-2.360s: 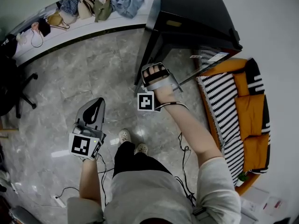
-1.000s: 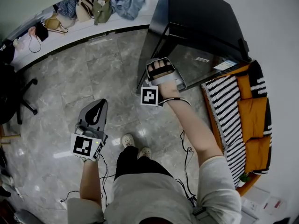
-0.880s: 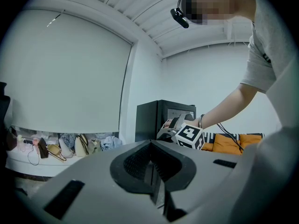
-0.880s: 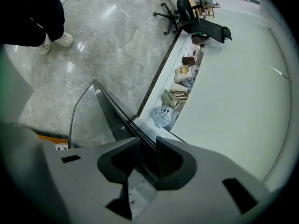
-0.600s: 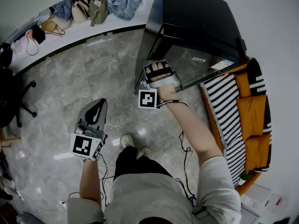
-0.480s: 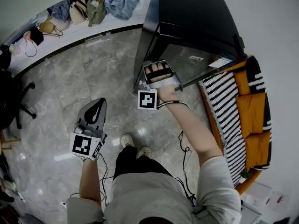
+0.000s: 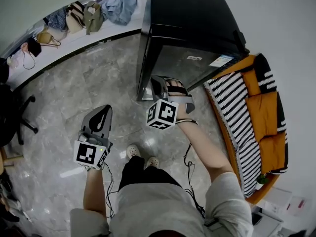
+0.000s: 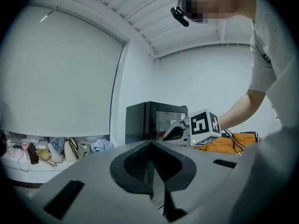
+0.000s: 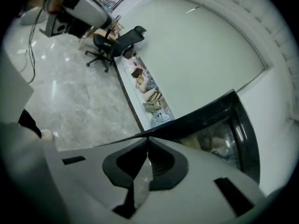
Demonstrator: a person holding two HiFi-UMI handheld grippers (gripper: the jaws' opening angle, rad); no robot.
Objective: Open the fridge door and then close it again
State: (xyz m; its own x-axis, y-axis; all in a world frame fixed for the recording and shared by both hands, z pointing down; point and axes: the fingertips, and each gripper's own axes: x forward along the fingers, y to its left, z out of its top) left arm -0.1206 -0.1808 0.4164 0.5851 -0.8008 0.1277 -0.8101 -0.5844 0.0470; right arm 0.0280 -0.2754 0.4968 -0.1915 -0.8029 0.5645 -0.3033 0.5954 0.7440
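Standing at the wall edge of the veined grey marble floor (image 7: 84,83): boxy, glossy black fridge (image 7: 192,19), stickered glass door (image 7: 180,65) sitting flush. Hovering just before it, right gripper (image 7: 157,83), jaws closing together, empty. Hanging well back, left gripper (image 7: 102,110), jaws pressing together, empty.

Your right gripper (image 7: 159,85) held out ahead on a nearly straight right arm (image 7: 203,144), tipped downward, canted so its marker cube (image 7: 162,114) shows two faces, jaws pressed together on nothing, your left gripper (image 7: 101,112) lower and closer in, roughly level, jaws together, empty.
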